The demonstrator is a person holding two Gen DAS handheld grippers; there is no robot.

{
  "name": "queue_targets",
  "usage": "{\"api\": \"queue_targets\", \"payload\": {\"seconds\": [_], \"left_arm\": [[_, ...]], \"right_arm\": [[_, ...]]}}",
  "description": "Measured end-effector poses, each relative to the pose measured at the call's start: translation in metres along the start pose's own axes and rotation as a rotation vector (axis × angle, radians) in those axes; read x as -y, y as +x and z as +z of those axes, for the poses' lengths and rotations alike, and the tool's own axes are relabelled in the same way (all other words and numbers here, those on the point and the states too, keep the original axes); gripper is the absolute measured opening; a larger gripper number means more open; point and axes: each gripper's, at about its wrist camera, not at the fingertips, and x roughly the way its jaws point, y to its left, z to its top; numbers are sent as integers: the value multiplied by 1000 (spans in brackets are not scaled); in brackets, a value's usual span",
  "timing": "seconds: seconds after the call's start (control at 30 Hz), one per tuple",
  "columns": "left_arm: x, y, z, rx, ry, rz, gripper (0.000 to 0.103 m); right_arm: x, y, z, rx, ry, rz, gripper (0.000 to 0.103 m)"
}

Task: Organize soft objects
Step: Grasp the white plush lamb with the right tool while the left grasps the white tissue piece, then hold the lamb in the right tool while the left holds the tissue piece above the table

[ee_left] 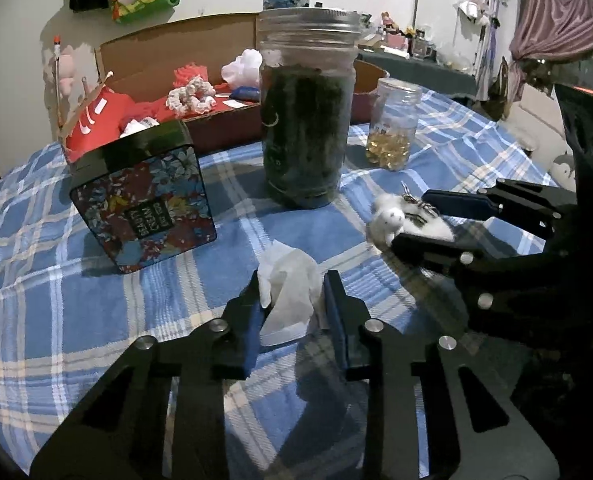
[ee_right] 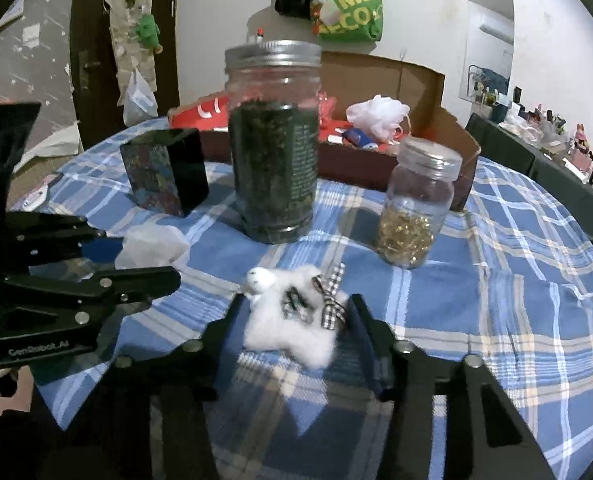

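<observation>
A crumpled white tissue (ee_left: 288, 292) stands on the blue plaid tablecloth (ee_left: 56, 300), squeezed between the two pads of my left gripper (ee_left: 290, 280), which is shut on it. To its right lies a small white plush toy (ee_left: 392, 216) with a checked bow. My right gripper (ee_left: 412, 220) reaches in from the right and has the toy between its fingers. In the right wrist view the plush toy (ee_right: 292, 320) fills the gap of the right gripper (ee_right: 296, 300), both pads against its fur. There the left gripper (ee_right: 136, 256) holds the tissue (ee_right: 152, 246) at the left.
A tall lidded jar of dark stuff (ee_left: 306, 108) stands just behind both grippers, a small jar of golden capsules (ee_left: 394, 124) to its right, and a floral tin (ee_left: 144, 196) to the left. A cardboard box (ee_left: 232, 120) at the back holds red cloth, a scrunchie and a white puff.
</observation>
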Motion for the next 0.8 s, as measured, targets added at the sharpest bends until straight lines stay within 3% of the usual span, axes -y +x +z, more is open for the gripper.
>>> {"api": "queue_targets", "payload": {"seconds": [0.27,0.8], "left_arm": [[1,-8,0,18,-2,-12,26],[0,-13,-1,17,-7,-8,26]], "right_arm": [[5,-9,2,17,24,26,40],[8,-17,0,29,33,13,40]]}}
